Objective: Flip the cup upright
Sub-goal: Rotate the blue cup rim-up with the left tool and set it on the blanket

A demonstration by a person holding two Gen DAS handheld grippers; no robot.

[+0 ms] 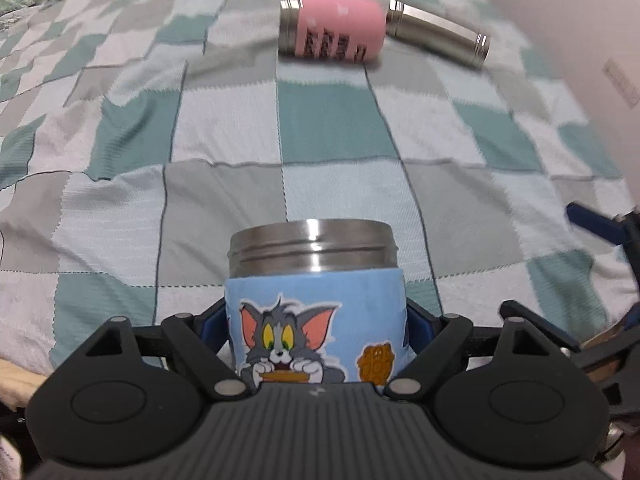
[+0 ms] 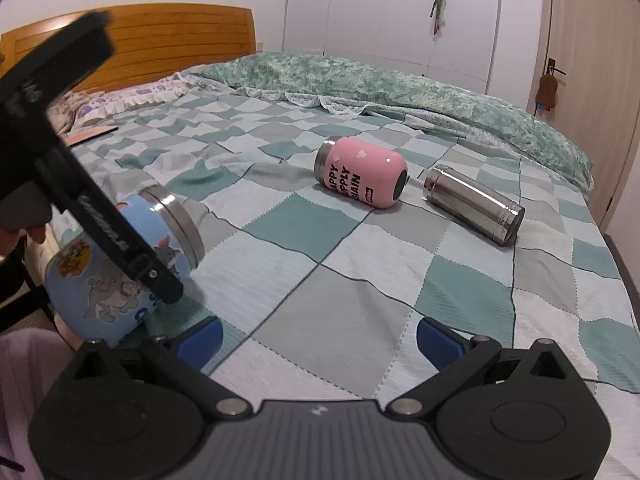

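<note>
My left gripper [image 1: 316, 332] is shut on a blue cartoon cup [image 1: 316, 320] with a steel rim, gripping its body from both sides. In the right wrist view the blue cup [image 2: 120, 268] is tilted, its steel rim pointing up and right, held at the bed's near left edge by the left gripper [image 2: 160, 280]. A pink cup [image 1: 332, 26] lies on its side farther up the bed, as does a plain steel cup [image 1: 438, 34]. Both also show in the right wrist view, pink cup [image 2: 362, 174] and steel cup [image 2: 474, 204]. My right gripper [image 2: 318, 336] is open and empty above the bedspread.
A checked green, grey and white bedspread [image 2: 340, 280] covers the bed. A folded green quilt [image 2: 400, 84] lies at the far side. A wooden headboard [image 2: 160, 40] stands at the back left, wardrobes [image 2: 400, 8] behind, a door [image 2: 580, 60] on the right.
</note>
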